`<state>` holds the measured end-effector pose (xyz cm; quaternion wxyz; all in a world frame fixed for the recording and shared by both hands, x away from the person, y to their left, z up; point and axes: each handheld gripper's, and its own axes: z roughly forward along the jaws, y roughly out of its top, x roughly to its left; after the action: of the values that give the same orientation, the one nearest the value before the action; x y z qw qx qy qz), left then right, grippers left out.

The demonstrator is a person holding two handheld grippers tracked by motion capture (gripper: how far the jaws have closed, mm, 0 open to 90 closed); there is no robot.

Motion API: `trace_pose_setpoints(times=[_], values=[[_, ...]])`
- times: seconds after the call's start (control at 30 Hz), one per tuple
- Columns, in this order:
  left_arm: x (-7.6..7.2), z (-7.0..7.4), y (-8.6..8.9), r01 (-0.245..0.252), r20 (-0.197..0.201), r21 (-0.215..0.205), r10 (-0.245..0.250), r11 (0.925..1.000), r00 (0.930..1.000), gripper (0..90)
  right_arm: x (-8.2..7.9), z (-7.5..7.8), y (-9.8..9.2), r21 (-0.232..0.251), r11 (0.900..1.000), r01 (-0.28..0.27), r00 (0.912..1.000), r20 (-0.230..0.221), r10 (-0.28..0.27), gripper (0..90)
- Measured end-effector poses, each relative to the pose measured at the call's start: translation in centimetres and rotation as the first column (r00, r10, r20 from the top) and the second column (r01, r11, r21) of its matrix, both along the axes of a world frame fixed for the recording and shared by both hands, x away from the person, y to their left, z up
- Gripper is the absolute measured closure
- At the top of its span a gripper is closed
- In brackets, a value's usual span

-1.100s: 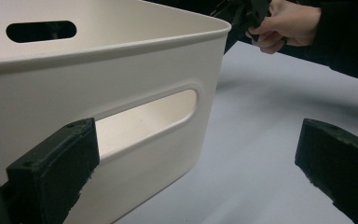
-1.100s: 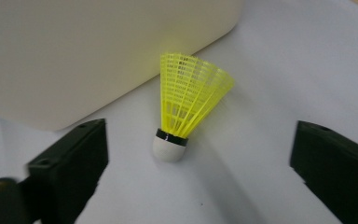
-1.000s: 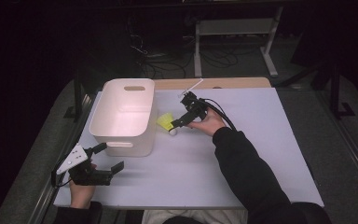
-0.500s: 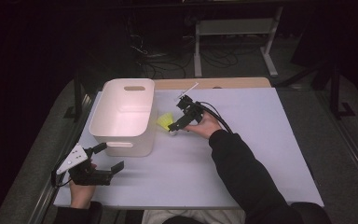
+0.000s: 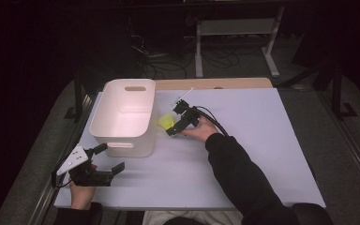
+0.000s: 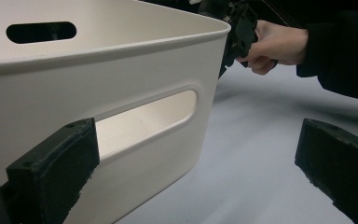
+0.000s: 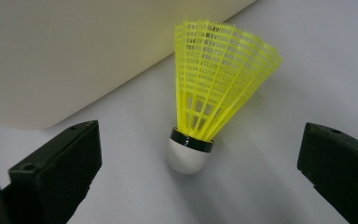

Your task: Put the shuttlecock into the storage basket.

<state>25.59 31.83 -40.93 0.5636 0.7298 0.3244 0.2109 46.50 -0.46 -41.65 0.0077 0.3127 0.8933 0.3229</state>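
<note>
1. Shuttlecock (image 7: 214, 88): a yellow one with a white cap, lying on the bench (image 5: 262, 140) just beside the right wall of the white tub (image 5: 124, 117), outside it.
2. Right tongs (image 5: 174, 123): jaws wide apart, one on each side of the shuttlecock, not touching it; the grasp is not yet made.
3. Left tongs (image 5: 110, 159): jaws apart and holding nothing, just in front of the tub's near wall with its handle slot.
4. Progress, as judged: early. Closing on the shuttlecock, lifting it and placing it in the tub all remain; the tub looks bare inside.
</note>
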Motion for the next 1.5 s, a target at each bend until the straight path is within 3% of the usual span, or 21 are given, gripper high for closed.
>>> trace_pose_setpoints(times=[0.67, 0.73, 1.0, 1.37, 1.5], values=[[0.0, 0.0, 0.0, 0.001, 0.000, -0.002, -0.001, 1.0000, 1.0000, 0.0, -0.1, -0.7, 0.5, -0.008, 1.000, 0.018, 0.9996, -0.021, -0.018, 28.1], [0.0, 0.0, 0.0, 0.000, 0.001, -0.003, 0.000, 1.0000, 1.0000, 0.0, -0.1, -0.9, 0.6, -0.015, 1.000, 0.015, 0.9995, -0.028, -0.016, 34.5], [0.0, 0.0, 0.0, -0.002, 0.002, -0.006, 0.002, 1.0000, 1.0000, 0.0, 0.1, -1.2, 0.8, -0.030, 0.999, 0.034, 0.9985, -0.043, -0.035, 41.8], [0.0, 0.0, 0.0, -0.002, 0.001, -0.006, 0.002, 1.0000, 1.0000, 0.0, 0.1, -1.3, 1.1, -0.041, 0.997, 0.061, 0.9970, -0.045, -0.063, 61.8], [0.0, 0.0, 0.0, -0.002, 0.001, -0.005, 0.002, 1.0000, 1.0000, 0.0, 0.2, -1.2, 0.9, -0.043, 0.997, 0.068, 0.9964, -0.048, -0.070, 62.9]])
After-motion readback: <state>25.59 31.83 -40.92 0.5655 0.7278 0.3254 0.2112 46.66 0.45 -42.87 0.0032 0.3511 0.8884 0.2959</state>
